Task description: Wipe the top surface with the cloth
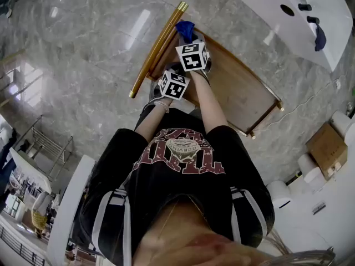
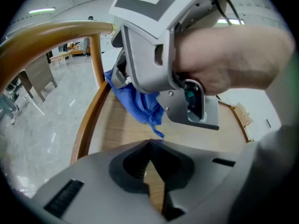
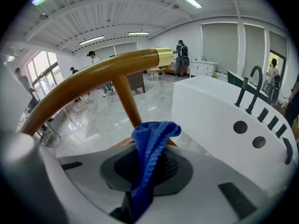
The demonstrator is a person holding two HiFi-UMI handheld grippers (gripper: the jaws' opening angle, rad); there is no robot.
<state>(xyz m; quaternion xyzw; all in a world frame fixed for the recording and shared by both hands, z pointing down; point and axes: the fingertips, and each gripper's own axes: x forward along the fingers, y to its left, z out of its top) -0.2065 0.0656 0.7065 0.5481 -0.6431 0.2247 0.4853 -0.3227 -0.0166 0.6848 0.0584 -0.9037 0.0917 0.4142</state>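
My right gripper (image 1: 187,39) is shut on a blue cloth (image 1: 186,29) at the far corner of the wooden top (image 1: 238,93). In the right gripper view the cloth (image 3: 152,139) stands bunched up out of the shut jaws (image 3: 148,160). My left gripper (image 1: 173,85) sits just behind the right one, shut with nothing in it. The left gripper view looks over its own jaws (image 2: 150,141) at the right gripper's grey body (image 2: 154,55), the hand on it and the cloth (image 2: 140,104) hanging onto the wood (image 2: 196,134).
A rounded wooden rail with a gold end (image 1: 158,46) on a slim post (image 3: 128,101) runs along the top's left edge. A white unit with black fittings (image 1: 294,10) stands at the far right. A cardboard box (image 1: 327,148) and white rolls (image 1: 308,168) lie on the marble floor.
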